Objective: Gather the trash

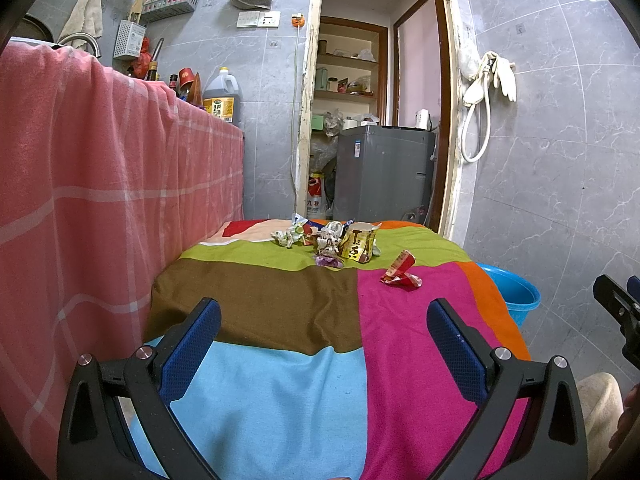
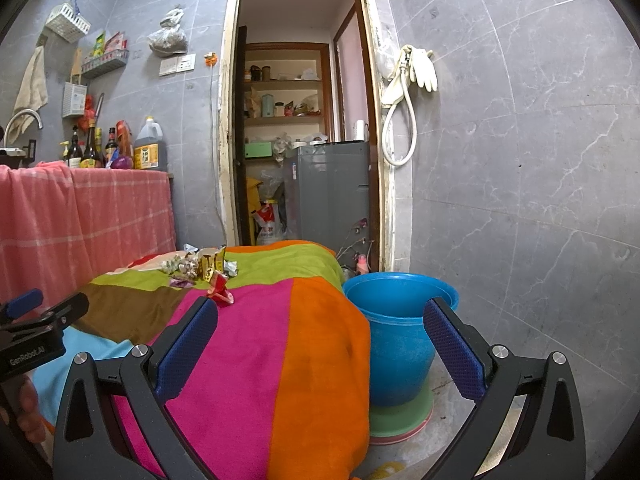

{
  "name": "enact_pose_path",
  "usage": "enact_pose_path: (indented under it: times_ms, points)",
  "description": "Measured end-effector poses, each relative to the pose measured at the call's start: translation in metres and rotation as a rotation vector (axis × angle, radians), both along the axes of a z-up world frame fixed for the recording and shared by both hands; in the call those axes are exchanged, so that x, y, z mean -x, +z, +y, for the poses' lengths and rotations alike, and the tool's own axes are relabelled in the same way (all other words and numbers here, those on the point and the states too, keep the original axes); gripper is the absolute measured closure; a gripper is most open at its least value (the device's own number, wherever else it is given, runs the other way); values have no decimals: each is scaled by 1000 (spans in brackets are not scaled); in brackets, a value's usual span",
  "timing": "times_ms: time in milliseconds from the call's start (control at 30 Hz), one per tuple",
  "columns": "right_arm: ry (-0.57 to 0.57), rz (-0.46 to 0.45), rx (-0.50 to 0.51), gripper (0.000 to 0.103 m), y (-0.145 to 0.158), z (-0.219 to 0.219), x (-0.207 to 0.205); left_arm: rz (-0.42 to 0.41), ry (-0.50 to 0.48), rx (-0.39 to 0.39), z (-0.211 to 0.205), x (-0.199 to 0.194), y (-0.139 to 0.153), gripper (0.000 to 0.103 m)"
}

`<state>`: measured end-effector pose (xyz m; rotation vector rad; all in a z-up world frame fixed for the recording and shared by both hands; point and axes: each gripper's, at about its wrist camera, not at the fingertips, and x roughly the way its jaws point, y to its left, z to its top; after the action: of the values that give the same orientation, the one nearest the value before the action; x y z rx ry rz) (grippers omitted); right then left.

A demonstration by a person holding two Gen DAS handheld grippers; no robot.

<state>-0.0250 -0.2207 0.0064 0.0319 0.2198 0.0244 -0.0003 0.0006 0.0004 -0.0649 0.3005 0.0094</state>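
Note:
Several crumpled wrappers lie at the far end of a table under a patchwork cloth. A gold packet stands among white and purple scraps, and a red wrapper lies apart to the right. The same pile and red wrapper show in the right wrist view. My left gripper is open and empty over the near part of the cloth. My right gripper is open and empty above the table's right edge, next to a blue bin on the floor.
A counter draped in pink checked cloth runs along the left, with bottles and an oil jug on top. An open doorway behind the table shows a grey washing machine. Grey tiled walls close in on the right.

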Motion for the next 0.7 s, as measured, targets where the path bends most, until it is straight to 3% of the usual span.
enact_pose_path:
  times_ms: [433,700]
  points:
    - [19,20,9,0,0,11,-8,31,26,15,13,-13,-4,2]
    - [107,41,14,0,1,17,-39,81,42,20,27,-30,-2,2]
